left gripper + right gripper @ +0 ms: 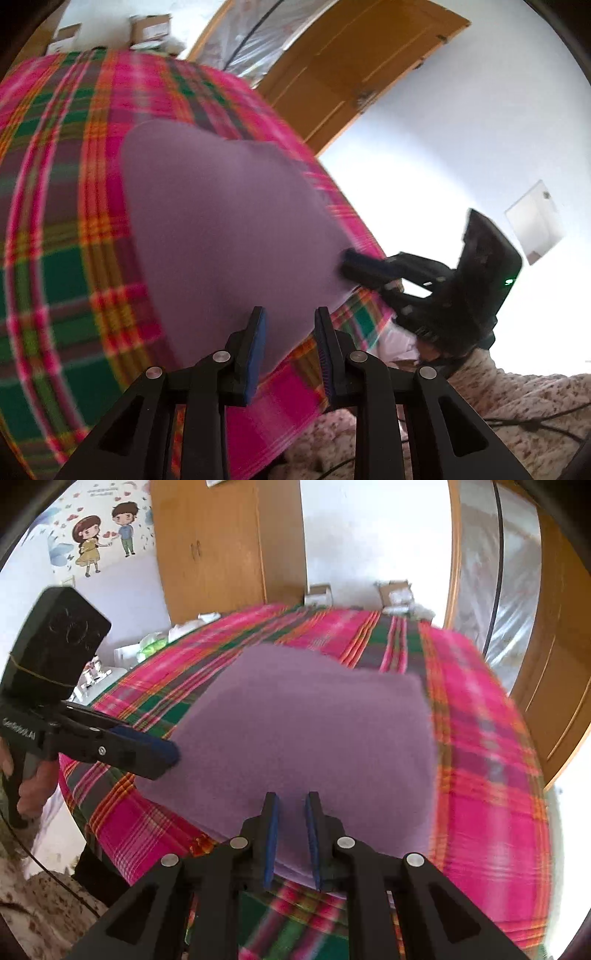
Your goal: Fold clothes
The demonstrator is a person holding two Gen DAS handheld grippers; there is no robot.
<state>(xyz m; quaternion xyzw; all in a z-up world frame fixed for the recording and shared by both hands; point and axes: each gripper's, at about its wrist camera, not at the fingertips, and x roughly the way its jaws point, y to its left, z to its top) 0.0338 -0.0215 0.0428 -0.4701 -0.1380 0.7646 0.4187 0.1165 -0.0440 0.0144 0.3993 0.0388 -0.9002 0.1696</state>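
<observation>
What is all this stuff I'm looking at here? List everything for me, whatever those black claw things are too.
Purple garment: one, folded flat, on the plaid cover.
Plaid cover: one, pink, green and orange, spread over the bed.
Wardrobe: one, wooden, against the far wall.
Door: one, wooden, standing open.
Cardboard boxes: a few, brown, beyond the bed's far edge.
Cartoon wall sticker: one, a boy and a girl, on the wall.
Left gripper: one, black with blue pads, jaws apart, at the garment's near edge.
Right gripper: one, same colours, jaws slightly apart, over the garment's near edge.
</observation>
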